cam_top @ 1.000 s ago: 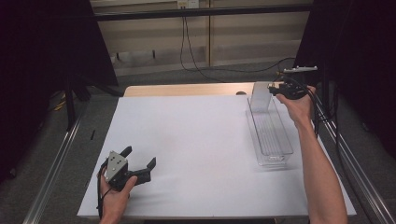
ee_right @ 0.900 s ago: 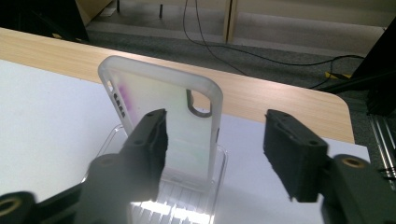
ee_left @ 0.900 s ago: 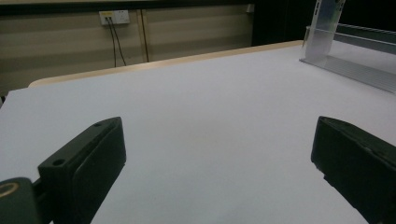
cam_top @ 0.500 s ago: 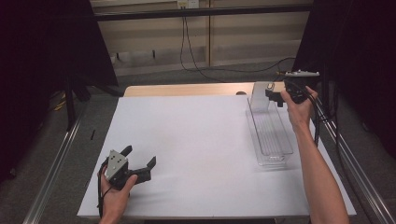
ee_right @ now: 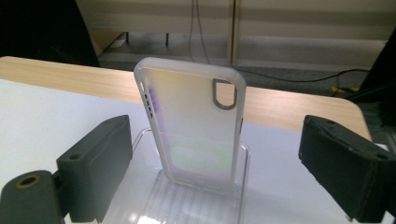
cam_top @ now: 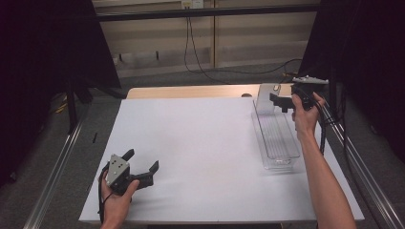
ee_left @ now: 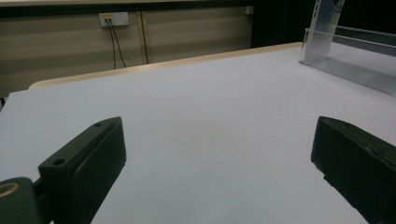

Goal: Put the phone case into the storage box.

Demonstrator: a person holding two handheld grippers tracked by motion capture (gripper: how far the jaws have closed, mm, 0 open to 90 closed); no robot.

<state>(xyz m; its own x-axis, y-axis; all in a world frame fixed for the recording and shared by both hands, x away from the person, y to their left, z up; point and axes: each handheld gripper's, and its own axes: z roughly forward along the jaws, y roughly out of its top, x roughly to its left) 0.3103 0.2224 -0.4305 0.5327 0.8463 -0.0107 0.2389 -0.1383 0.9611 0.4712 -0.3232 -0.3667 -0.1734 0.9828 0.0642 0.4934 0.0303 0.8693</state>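
My right gripper (cam_top: 279, 102) hangs at the far right end of the worktop (cam_top: 205, 152), above the far end of a clear tray (cam_top: 282, 157) that lies lengthwise along the right side. Its jaws have just been opening and now stand wide apart, released, with nothing pressed between them. In the right gripper view a phone case (ee_right: 191, 126) stands upright in the far end of that tray (ee_right: 196, 200), leaning back against the end wall. The case is see-through with a frosted white rim, and its camera cut-out sits near the top right corner. It lies ahead of the gap between my two jaws, clear of both pads, so I am not holding it. In the high view the case (cam_top: 266, 97) rises from the tray's far end, just left of my gripper.

My left gripper (cam_top: 142, 167) rests low at the near left of the worktop, well apart from the tray. Its jaws are spread wide with only bare white surface between them, as the left gripper view (ee_left: 217, 154) shows. In that view the tray (ee_left: 355, 70) and the upright case (ee_left: 327, 28) stand far off at the upper right.

Beyond the worktop, cables (cam_top: 200, 52) run down the wall to the floor.
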